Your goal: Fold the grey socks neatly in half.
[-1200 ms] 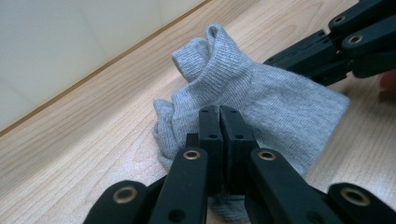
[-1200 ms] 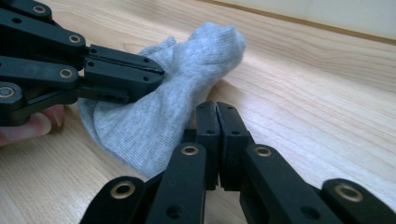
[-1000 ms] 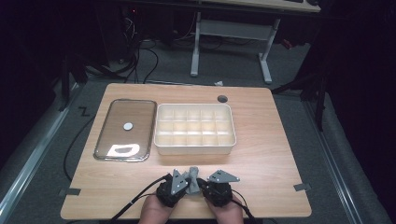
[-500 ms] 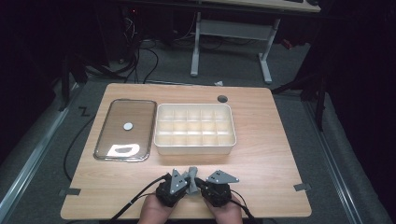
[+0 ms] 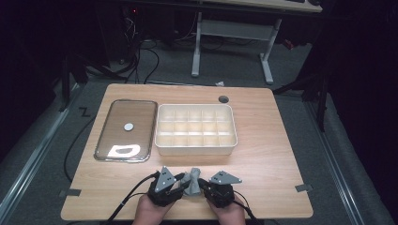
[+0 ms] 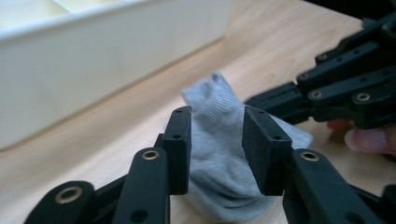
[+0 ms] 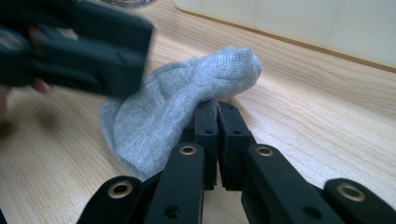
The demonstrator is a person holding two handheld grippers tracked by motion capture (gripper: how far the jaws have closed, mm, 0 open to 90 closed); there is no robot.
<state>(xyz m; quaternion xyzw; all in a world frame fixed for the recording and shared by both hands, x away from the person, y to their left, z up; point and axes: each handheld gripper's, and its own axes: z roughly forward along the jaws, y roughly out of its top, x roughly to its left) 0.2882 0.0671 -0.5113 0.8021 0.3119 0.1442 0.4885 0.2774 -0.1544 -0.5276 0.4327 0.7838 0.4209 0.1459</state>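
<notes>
A grey sock [image 5: 192,180] stands bunched up near the table's front edge, between my two grippers. My left gripper [image 5: 182,185] is open. Its jaws have just been opening, and the sock [image 6: 215,93] lies between and behind them with the pads [image 6: 180,149] clear of the cloth. My right gripper [image 5: 202,183] comes in from the other side. In its own view the right gripper [image 7: 215,109] has its jaws pressed together at the lower edge of the sock [image 7: 177,98], pinching a thin bit of fabric. The right gripper's tips [image 6: 254,100] meet the sock from the right.
A white box [image 5: 196,149] with several compartments sits mid-table, just beyond the sock. A shiny metal tray [image 5: 108,150] with a small white disc [image 5: 128,126] lies to its left. A round hole [image 5: 223,99] is in the tabletop at the back.
My left gripper has edged a little to the left, away from the sock. The right hand and the sock have stayed where they were.
</notes>
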